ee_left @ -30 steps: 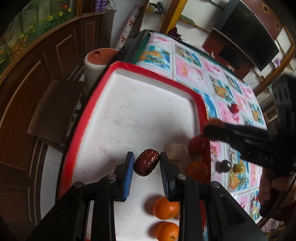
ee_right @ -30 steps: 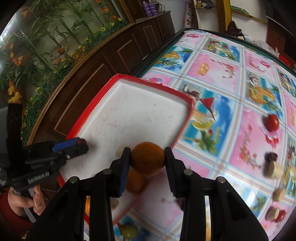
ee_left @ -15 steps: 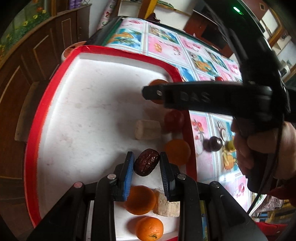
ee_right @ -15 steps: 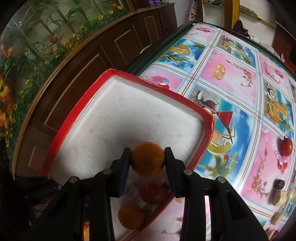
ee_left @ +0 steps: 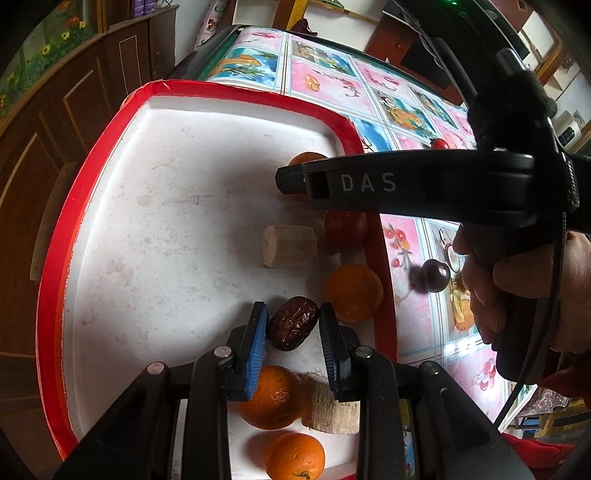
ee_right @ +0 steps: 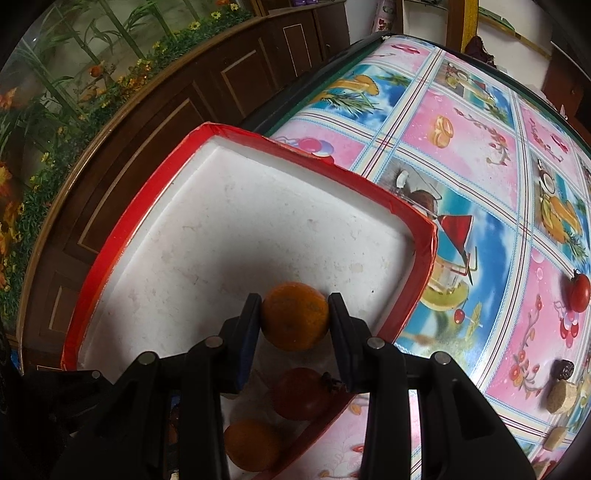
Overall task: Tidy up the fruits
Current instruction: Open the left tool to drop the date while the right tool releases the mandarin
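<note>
Your left gripper (ee_left: 293,326) angles down over the tray (ee_left: 110,129), fingers clamped on the date (ee_left: 292,322) at 6 o'clock. Your right gripper (ee_right: 294,320) reaches across from 3 o'clock, fingers pinching an orange (ee_right: 295,315) above the tray's near corner.

A patterned tablecloth (ee_right: 476,122) in pink and blue squares, printed with fruit and drink pictures, is seen covering the table. Dark wooden cabinets (ee_right: 207,85) with panelled doors are seen beyond the table's far edge. A wall panel of green plants and orange flowers (ee_right: 74,66) is noted behind the cabinets. Purple bottles (ee_left: 146,5) are seen on the cabinet top.
</note>
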{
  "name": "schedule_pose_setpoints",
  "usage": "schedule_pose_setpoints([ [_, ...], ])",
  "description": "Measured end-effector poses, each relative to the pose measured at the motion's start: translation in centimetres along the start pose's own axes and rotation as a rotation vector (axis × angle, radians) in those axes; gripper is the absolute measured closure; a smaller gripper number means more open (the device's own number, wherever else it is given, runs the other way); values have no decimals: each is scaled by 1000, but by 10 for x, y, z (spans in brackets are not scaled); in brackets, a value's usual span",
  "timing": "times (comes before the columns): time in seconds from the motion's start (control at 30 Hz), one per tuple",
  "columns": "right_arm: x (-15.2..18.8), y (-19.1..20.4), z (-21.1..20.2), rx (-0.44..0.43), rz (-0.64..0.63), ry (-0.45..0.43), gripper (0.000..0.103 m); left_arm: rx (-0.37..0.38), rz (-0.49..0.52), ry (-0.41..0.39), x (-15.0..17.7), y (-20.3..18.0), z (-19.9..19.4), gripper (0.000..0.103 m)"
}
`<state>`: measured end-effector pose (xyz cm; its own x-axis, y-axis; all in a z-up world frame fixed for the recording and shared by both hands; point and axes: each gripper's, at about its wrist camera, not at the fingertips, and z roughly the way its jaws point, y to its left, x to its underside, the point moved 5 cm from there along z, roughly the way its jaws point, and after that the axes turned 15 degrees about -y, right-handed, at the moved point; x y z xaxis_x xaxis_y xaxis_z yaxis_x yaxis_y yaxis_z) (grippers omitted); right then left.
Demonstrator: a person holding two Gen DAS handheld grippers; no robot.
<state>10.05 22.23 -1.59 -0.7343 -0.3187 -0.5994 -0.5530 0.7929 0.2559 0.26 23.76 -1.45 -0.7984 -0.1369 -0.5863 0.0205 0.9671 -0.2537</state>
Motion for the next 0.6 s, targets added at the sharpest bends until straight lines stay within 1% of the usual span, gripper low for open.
schedule_pose_setpoints([
  [0.03, 0, -1, 0, 2, -1, 1, 64, -8, 3, -3, 0, 0, 0, 68],
  [0.1, 1, -1, -1, 2, 2, 0, 64, -29, 12, -6, -1, 0, 0, 61],
  [0.13, 2, -2, -2, 0, 5, 0, 64, -33, 9, -7, -1, 1, 0, 60],
  [0.17, 2, -3, -3, -1, 8, -2, 60, -36, 6, -7, -2, 1, 0, 55],
  [0.2, 1, -3, -5, -2, 11, -7, 52, -46, 4, -9, -2, 3, -2, 48],
  [0.23, 1, -4, -8, -5, 14, -16, 49, -54, 2, -10, -2, 4, -2, 44],
  [0.27, 0, -4, -11, -9, 15, -27, 48, -56, -3, -15, -2, 6, -4, 37],
  [0.3, -1, -4, -15, -12, 15, -38, 48, -55, -6, -20, -3, 6, -5, 32],
  [0.43, -4, -7, -30, -20, 35, -69, 47, -96, 27, -34, -4, 2, -12, 28],
  [0.53, -3, -10, -46, -27, 54, -96, 37, -121, 69, -47, -5, -4, -18, 26],
  [0.6, -1, -14, -57, -29, 65, -115, 26, -131, 90, -55, -6, -8, -23, 25],
])
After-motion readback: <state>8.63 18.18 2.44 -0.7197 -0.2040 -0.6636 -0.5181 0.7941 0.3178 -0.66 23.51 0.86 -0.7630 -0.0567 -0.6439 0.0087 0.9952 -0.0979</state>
